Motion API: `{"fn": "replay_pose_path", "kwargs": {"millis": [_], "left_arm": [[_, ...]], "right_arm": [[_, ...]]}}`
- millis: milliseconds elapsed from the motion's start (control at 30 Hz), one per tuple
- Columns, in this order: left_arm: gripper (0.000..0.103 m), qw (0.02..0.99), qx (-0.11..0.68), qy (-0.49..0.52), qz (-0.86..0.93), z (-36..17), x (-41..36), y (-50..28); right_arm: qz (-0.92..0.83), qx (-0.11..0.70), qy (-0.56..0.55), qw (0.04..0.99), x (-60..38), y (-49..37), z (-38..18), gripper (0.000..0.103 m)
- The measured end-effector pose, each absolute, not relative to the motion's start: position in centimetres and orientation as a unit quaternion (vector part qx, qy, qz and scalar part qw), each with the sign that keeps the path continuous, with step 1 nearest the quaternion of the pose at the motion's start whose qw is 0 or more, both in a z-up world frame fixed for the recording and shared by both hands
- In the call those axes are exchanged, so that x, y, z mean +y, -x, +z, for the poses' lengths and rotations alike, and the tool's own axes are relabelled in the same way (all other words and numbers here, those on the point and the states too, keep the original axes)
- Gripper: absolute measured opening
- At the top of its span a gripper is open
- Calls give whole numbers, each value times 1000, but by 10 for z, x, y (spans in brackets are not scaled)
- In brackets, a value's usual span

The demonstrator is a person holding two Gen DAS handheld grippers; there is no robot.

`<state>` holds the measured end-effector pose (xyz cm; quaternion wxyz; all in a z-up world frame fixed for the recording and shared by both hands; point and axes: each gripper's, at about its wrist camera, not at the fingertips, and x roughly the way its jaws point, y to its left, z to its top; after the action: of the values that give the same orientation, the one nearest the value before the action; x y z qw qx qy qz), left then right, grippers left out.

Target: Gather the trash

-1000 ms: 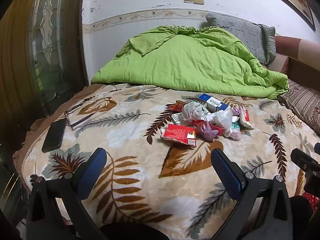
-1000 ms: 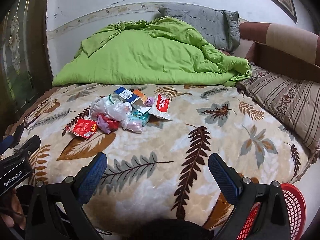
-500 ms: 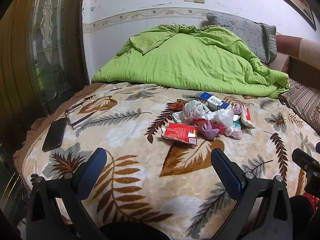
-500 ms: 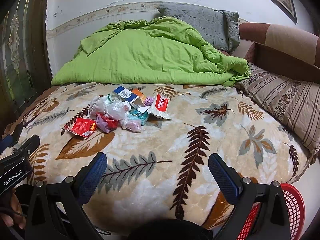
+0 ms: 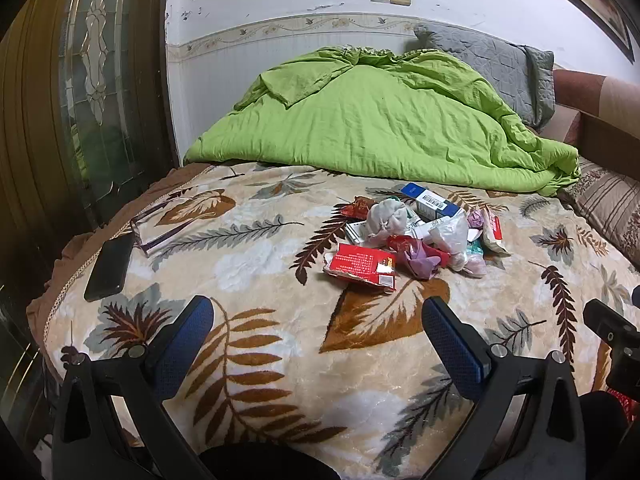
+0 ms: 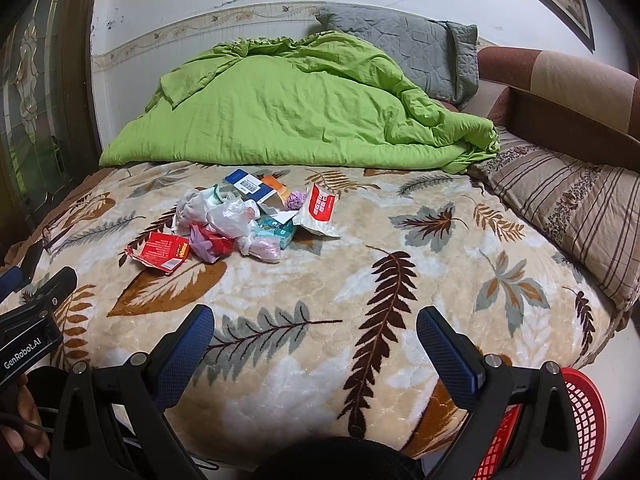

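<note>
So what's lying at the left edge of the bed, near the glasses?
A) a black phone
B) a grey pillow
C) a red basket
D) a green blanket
A: the flat black phone lies on the leaf-patterned blanket beside the clear-framed glasses.

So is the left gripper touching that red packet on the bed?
Apart. In the left wrist view, bare blanket lies between the open left gripper and the red packet.

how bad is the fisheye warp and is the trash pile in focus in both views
Left wrist view: strong barrel warp, door frame bows, corners black; trash pile sharp. Right wrist view: same warp, wall border arcs; pile sharp, even indoor light, no glare.
</note>
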<state>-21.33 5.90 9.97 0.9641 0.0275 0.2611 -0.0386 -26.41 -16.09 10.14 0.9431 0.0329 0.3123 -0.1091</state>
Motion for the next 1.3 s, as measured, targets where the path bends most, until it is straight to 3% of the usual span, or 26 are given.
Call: {"fn": "replay_pose_path", "kwargs": {"millis": [800,1067,1233,1300], "left_arm": [[103,963,265,-27,-41,101,59,213],[103,933,347,67,-72,88,80,166],[102,904,403,119,-73,72,84,118],[89,891,424,139,-78,62,85,99]], "right_arm": [[-106,305,-29,946,-159,266,104,102],[-33,328,-87,940,-173,240,107,102],[-14,316,-79,945,-171,217,114,91],[-7,319,-81,944,-170,211,110,87]]}}
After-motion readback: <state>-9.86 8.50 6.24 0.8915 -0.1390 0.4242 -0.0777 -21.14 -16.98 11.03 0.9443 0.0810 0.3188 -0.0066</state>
